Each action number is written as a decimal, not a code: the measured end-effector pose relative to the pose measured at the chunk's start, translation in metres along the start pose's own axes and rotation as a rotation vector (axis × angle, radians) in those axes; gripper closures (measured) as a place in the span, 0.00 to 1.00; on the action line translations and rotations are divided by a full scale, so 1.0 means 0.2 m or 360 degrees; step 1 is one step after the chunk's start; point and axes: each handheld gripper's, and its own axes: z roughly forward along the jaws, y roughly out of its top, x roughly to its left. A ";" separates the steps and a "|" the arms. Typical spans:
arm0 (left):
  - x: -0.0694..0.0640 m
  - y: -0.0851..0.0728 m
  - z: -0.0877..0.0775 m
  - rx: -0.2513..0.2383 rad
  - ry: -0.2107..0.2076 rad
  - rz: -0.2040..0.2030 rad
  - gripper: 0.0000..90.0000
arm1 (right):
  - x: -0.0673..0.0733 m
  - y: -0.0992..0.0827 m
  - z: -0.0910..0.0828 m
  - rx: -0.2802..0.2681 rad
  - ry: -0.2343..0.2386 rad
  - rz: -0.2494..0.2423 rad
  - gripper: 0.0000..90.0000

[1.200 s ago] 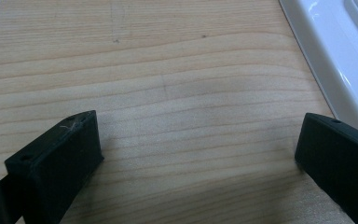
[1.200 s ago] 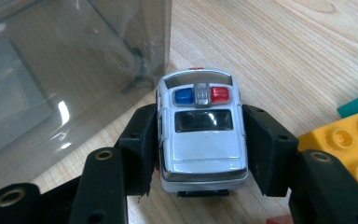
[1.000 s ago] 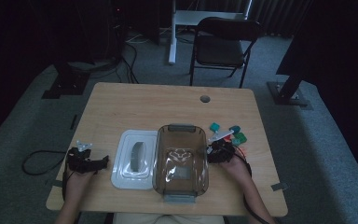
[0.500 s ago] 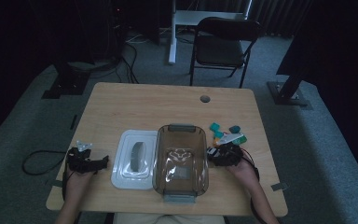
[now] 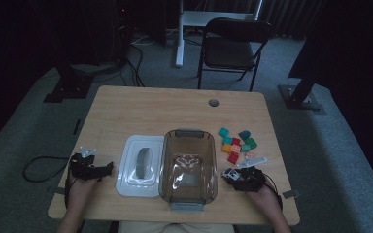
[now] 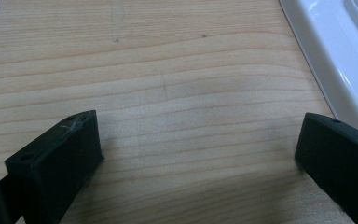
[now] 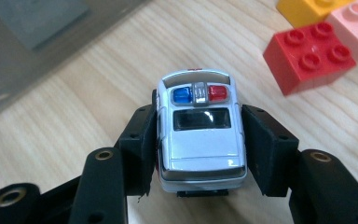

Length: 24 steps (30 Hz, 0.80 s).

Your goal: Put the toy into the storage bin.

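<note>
My right gripper (image 7: 198,140) is shut on a small white toy police car (image 7: 199,135) with a blue and red light bar, its black pads pressing both sides. In the high view that right gripper (image 5: 234,176) sits on the table just right of the smoky clear tub (image 5: 188,165), with the toy car (image 5: 230,173) at its tip. Several coloured bricks (image 5: 236,143) lie behind it; a red brick (image 7: 309,56) shows close ahead on the right. My left gripper (image 5: 101,168) rests at the table's left, jaws wide apart over bare wood (image 6: 196,135) with nothing between them.
A white lid (image 5: 141,165) with a grey handle lies left of the tub; its rim (image 6: 335,60) shows in the left gripper view. A folding chair (image 5: 230,48) stands beyond the far edge of the table (image 5: 175,109). A black cable (image 5: 41,167) trails off the left side.
My right gripper has moved toward the person and slightly left, away from the bricks, carrying the toy car to beside the tub. The left gripper has stayed put.
</note>
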 end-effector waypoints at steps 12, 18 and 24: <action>0.00 0.00 0.00 0.0000 0.0001 0.0000 0.01 | 0.00 0.06 0.00 0.0021 0.0020 -0.0029 0.43; 0.00 0.00 0.00 0.0000 0.0000 0.0000 0.01 | 0.01 0.05 0.03 0.0078 -0.0003 -0.0079 0.49; 0.00 0.00 0.00 0.0000 0.0001 0.0000 0.01 | 0.01 0.04 0.01 0.0082 -0.0025 -0.0073 0.53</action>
